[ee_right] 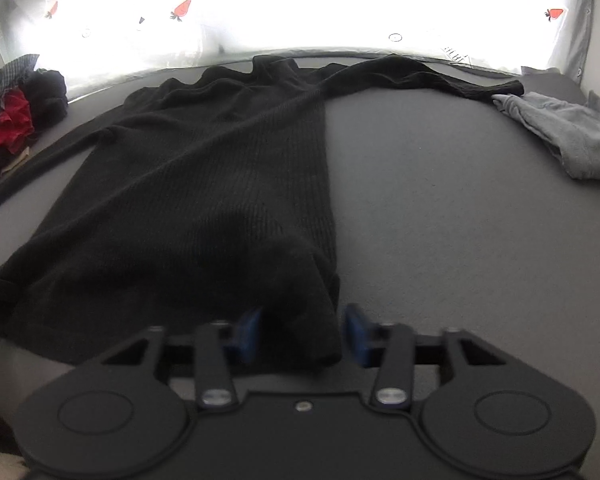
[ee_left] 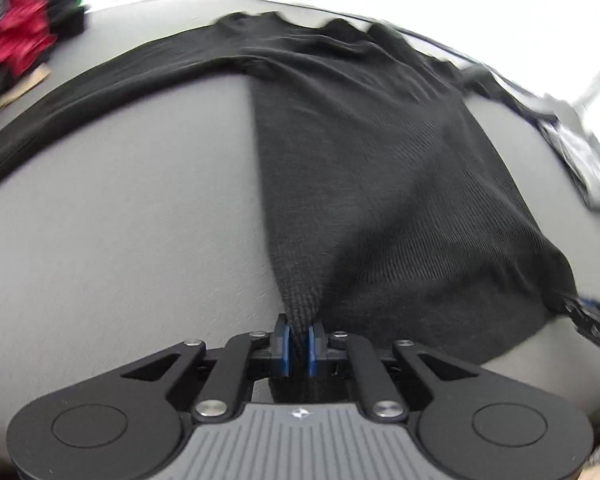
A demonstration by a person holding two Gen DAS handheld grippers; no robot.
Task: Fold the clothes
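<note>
A black ribbed knit sweater [ee_left: 380, 200] lies flat on the grey table [ee_left: 120, 220], neck at the far edge and hem towards me. My left gripper [ee_left: 299, 340] is shut on the sweater's near hem corner, with the fabric bunched up between the blue pads. One sleeve [ee_left: 100, 80] runs off to the left. In the right wrist view the same sweater [ee_right: 204, 184] fills the left half, its other sleeve [ee_right: 420, 76] stretched out to the right. My right gripper [ee_right: 302, 336] stands open, its blue pads [ee_right: 358, 336] apart, with the other hem corner lying between them.
A heap of red, black and checked clothes [ee_right: 8, 120] sits at the table's far left. At the far right a crumpled grey garment [ee_right: 572, 140] lies by the sleeve's cuff. A bright white cloth with strawberry prints [ee_right: 180, 10] hangs behind the table.
</note>
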